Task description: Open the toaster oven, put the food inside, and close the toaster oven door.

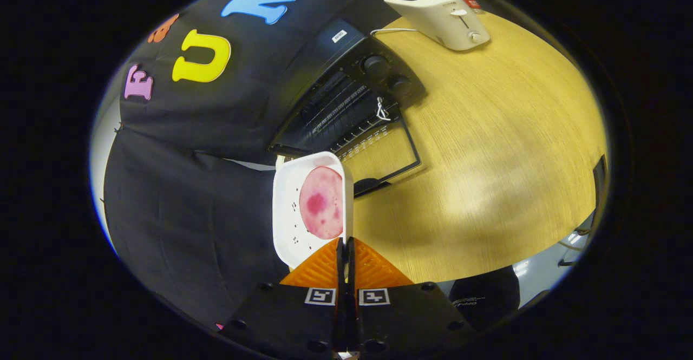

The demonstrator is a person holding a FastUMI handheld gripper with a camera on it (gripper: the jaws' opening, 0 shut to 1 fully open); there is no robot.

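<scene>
My gripper is shut on the near rim of a white tray, which stands tilted on edge in the air. A round pink slice of meat lies in the tray. Beyond the tray, the black toaster oven sits on the wooden table against the booth's cloth wall. Its glass door hangs open, folded down flat over the table, and the wire rack shows inside. Two knobs sit on its front panel.
A white pop-up toaster with a slice of bread in its slot stands at the far side of the table, a bottle behind it. The table's edge curves past the right of my fingers, with a dark chair below it.
</scene>
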